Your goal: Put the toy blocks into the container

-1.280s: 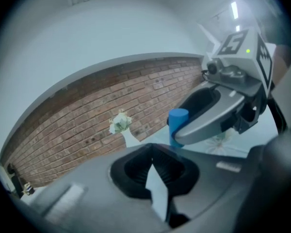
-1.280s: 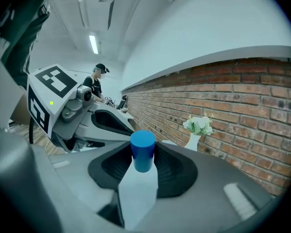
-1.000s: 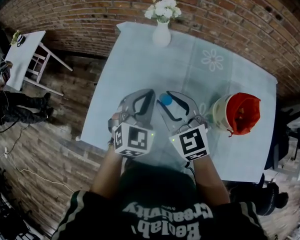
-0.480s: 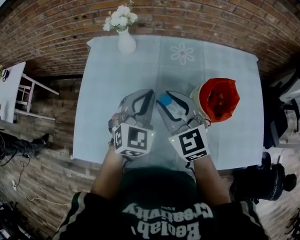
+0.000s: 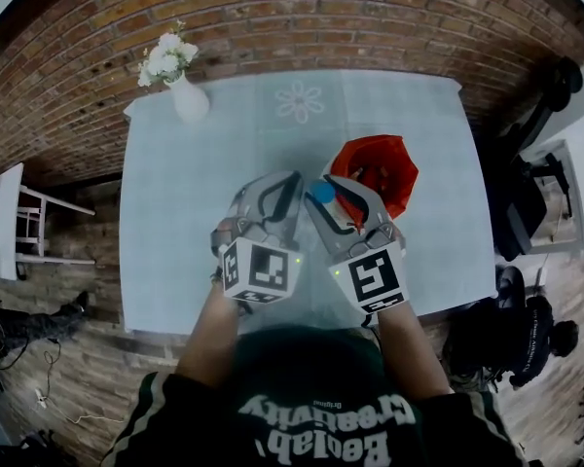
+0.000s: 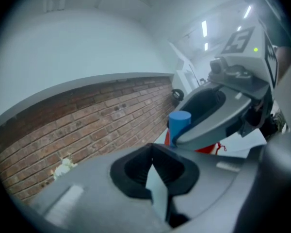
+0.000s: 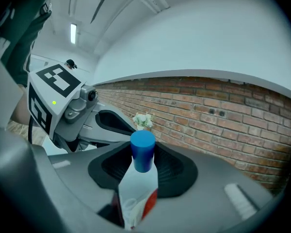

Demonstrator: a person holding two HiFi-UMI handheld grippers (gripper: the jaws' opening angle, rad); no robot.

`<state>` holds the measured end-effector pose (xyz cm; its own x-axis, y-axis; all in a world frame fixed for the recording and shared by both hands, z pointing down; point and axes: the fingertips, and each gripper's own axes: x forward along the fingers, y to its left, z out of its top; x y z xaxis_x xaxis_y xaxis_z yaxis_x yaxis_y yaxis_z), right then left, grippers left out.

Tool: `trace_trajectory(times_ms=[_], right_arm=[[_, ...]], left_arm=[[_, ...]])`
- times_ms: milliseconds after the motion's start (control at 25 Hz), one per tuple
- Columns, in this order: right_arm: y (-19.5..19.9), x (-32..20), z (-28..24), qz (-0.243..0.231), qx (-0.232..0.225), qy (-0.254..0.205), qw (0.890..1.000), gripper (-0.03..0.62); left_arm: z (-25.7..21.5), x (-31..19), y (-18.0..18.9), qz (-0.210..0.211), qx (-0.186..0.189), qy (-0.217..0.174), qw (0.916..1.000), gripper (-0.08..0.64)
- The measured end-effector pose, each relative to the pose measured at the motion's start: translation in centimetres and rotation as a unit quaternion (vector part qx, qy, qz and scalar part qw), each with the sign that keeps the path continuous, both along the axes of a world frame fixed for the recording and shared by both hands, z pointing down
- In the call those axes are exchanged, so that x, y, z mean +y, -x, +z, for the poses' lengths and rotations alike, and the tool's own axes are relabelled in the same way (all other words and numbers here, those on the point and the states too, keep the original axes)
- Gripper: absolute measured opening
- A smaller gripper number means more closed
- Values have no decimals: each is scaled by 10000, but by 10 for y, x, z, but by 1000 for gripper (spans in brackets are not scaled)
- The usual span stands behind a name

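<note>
Blue and cylindrical, the toy block [image 7: 142, 151] is seen with smooth, plain sides and a flat round top, one even colour all over. It is gripped upright between the jaws of the right gripper [image 5: 323, 195], whose dark ribbed pads are closed on its lower half, so that its upper part stands clear above them. In the head view the block is held above the table [image 5: 185, 232], just beside the near left rim of the container [image 5: 382, 168]. The container is red inside, with a pale outer wall, and is set on the right half of the table. In the right gripper view a patch of red is visible through the gap under the block.

The left gripper [image 5: 290, 181] is held just beside the right one, the two side by side and pointing the same way. Its jaws are brought together at the tips, and nothing is held between them; only pale tablecloth is seen through the slit below.

The table is covered with a pale blue-grey cloth bearing a flower print. A white vase [image 5: 189, 101] of white flowers stands at its far left corner, before a brick wall [image 5: 302, 17].
</note>
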<state>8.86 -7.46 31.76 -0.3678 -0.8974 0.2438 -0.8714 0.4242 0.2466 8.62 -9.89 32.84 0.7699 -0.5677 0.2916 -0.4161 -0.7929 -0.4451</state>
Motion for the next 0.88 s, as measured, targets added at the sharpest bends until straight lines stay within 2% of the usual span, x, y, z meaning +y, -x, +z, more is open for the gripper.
trace_trajectory(times_ms=[400,640,880], right_arm=[[-93,26,15,273,60,21,9996,147],[-128,30,34,273,52,170,9995,147],[-138,29,49,99,-11,283,9996,150]], left_arm=[[17,27,-91,234,-29,108,9997,3],[29,30,-118,99,-158,121,9998,3],[39,35,-130,-6,-277,146,9995,3]])
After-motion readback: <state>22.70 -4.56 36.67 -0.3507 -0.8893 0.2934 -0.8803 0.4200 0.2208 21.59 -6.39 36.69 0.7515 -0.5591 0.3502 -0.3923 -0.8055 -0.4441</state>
